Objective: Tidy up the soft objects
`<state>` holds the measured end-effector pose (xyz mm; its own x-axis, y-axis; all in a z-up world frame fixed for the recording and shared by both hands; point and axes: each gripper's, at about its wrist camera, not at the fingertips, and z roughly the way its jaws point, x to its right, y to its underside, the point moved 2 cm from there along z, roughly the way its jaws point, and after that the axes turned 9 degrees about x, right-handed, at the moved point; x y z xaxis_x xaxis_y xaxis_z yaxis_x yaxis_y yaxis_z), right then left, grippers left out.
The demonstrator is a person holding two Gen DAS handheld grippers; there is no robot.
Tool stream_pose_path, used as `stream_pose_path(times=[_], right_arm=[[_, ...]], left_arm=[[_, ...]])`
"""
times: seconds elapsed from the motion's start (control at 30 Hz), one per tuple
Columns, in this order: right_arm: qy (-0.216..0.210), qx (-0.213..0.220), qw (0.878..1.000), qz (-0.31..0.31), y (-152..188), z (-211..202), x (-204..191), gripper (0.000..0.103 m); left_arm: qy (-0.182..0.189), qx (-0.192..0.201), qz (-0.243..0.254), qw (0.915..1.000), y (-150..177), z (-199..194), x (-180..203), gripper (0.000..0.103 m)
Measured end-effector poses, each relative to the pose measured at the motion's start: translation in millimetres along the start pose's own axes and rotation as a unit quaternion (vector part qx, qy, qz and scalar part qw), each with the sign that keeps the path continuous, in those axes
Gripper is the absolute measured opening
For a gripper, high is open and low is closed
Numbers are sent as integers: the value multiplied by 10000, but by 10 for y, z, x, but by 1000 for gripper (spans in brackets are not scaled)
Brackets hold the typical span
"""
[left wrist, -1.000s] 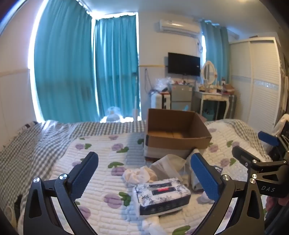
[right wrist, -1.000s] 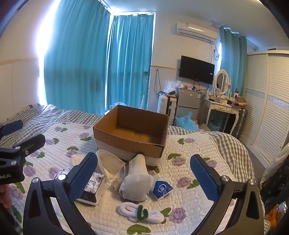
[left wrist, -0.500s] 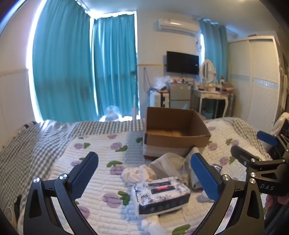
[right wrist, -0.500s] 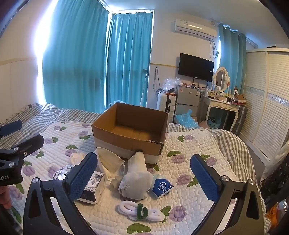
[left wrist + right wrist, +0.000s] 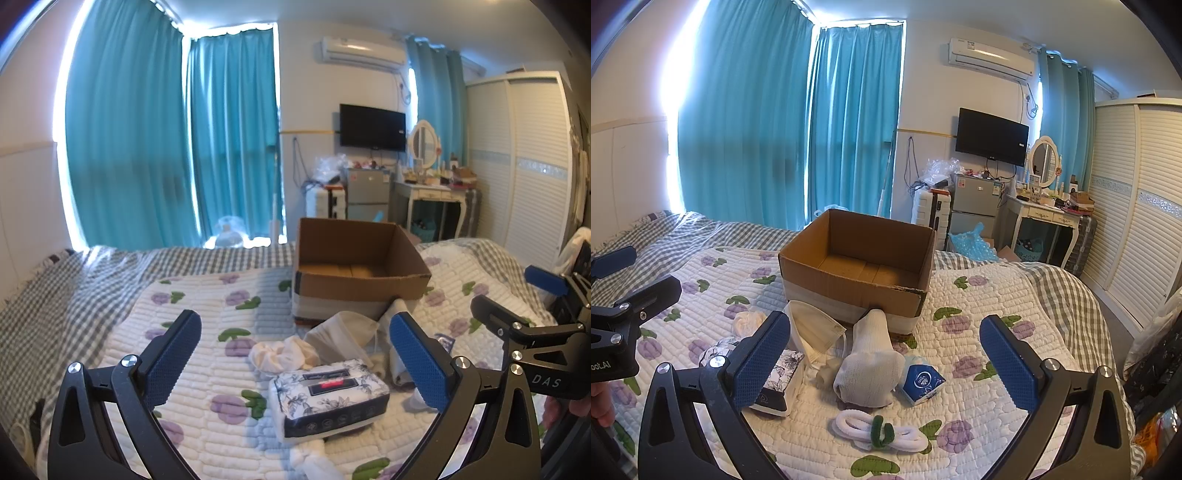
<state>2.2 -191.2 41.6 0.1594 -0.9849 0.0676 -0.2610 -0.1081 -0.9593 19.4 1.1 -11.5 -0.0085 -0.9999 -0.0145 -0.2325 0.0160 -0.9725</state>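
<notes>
An open, empty cardboard box stands on the bed; it also shows in the left wrist view. In front of it lie a white sock, a face mask, a floral tissue pack, a small blue tissue packet, a white scrunchie and a white fuzzy band with a green tie. My left gripper is open and empty above the tissue pack. My right gripper is open and empty above the sock.
The bed has a flower-print quilt over a grey checked blanket. Teal curtains hang behind. A white wardrobe, a dressing table and a small fridge stand to the right.
Both grippers have shifted only slightly; the objects sit a little lower and nearer in view. Nothing was grasped or released.
</notes>
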Motion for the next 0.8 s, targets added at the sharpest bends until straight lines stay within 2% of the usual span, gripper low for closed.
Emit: stream_pose_path(times=[0.8], right_arm=[[-40,-29,10000,17,14,-22,-16,103]], left_arm=[[12,-21,23,10000,32,12,23,103]])
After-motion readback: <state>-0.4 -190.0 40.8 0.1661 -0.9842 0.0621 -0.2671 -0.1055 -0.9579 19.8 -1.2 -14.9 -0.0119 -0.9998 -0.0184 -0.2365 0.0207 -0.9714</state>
